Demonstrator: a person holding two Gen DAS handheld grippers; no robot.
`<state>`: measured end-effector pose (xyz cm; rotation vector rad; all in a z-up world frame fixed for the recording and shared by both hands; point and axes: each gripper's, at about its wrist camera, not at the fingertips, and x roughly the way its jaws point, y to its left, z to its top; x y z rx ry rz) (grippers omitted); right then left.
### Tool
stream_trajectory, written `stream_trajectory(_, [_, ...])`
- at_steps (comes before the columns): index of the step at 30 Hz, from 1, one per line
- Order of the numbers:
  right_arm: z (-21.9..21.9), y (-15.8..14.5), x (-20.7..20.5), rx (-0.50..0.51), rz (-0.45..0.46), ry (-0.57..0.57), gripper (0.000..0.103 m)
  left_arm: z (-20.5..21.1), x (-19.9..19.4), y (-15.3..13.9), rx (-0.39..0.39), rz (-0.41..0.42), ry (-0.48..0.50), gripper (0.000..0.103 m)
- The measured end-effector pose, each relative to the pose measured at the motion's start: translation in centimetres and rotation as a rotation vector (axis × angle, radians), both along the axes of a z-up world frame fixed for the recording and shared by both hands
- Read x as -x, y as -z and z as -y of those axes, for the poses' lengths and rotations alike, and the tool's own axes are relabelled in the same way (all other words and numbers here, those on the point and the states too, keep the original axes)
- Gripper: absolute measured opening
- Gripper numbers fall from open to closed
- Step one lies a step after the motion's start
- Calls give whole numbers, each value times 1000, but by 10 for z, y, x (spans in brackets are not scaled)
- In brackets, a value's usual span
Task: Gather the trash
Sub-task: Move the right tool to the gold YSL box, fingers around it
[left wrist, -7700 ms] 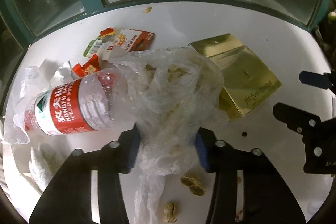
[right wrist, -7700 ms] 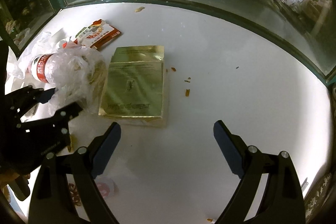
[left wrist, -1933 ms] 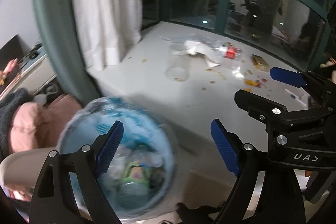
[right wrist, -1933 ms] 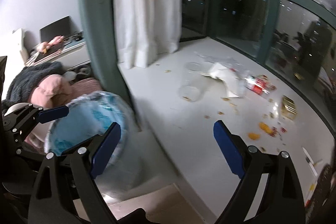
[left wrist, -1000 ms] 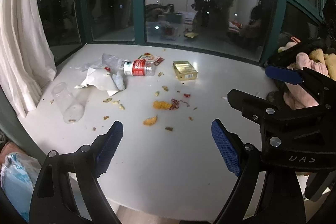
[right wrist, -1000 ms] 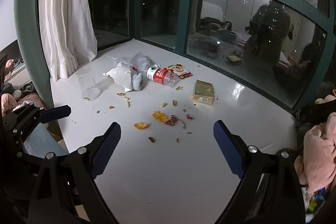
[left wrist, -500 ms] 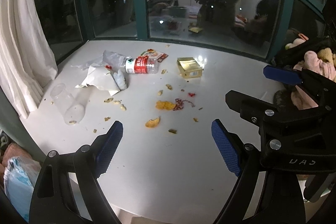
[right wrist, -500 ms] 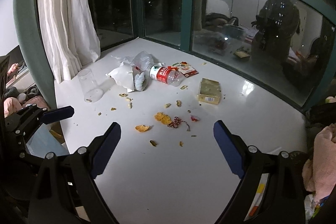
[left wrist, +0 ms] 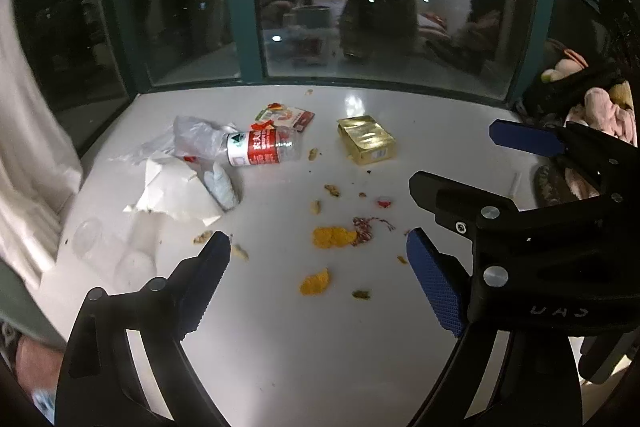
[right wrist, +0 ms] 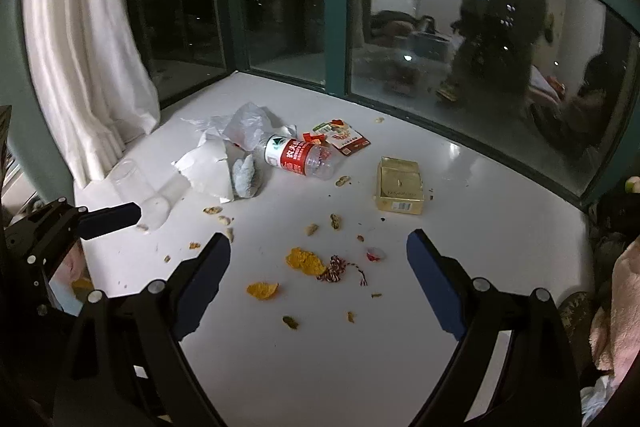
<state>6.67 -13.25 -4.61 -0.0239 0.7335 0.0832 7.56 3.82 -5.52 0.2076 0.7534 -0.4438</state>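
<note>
1. Left gripper (left wrist: 318, 263): jaws empty and opening, nothing between the pads but bare sill; angled down over the trash, apparently readied wide for the next pick.
2. Right gripper (right wrist: 318, 259): jaws wide apart, empty; it hangs just beside the left one, whose view shows it off its right finger.
3. Sill (right wrist: 480, 187): white, under a dark window; it carries all the trash.
4. Orange peel (right wrist: 306, 261): 2 pieces, between and just ahead of the right fingertips; nearest item, a likely first pick.
5. String (right wrist: 336, 269): red-white tangle touching the peel's right edge; it could lift with the peel.
6. Bottle (right wrist: 298, 157): clear, red label, on its side well beyond the fingers, left of centre; likely to roll if nudged.
7. Gold box (right wrist: 400, 185): flat, far ahead toward the right finger, apart from the rest.
8. Bag (right wrist: 248, 125): crumpled plastic behind the bottle, touching it.
9. Paper (right wrist: 210, 169): white, torn, ahead of the left finger, with a grey wad (right wrist: 246, 177) against it.
10. Wrapper (right wrist: 340, 137): red-green, flat, behind the bottle.
11. Jar (right wrist: 138, 189): clear, lying beyond the left finger near the curtain (right wrist: 84, 59).
12. Peanut shells (right wrist: 336, 221): scattered among the above; too small for wide jaws, probably left for last.
</note>
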Motion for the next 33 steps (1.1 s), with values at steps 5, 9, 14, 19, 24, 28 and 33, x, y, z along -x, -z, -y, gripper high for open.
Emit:
stream_trajectory(5, [-7,0,-35,6,-16,66,87,-7,-41,1,16,-6,46,88])
stream_trajectory(9, [-13,1,-62,18,-28,96,87,-13,-69,3,25,0,51,94])
stream_trajectory(14, [-11,-1,-87,30,-52,111,87,-5,-101,10,26,0,-2,97])
stream_trajectory(19, [4,3,-95,65,-44,117,89,10,-109,18,3,-9,3,97])
stream_trajectory(24, [18,14,-110,22,-62,121,90,13,-117,21,-34,-2,-25,97])
stream_trajectory(28, [22,25,-117,-4,-95,124,90,11,-123,29,-41,-23,-42,97])
stream_trajectory(33, [16,41,-125,-8,-138,96,90,11,-130,45,-50,-54,-28,97])
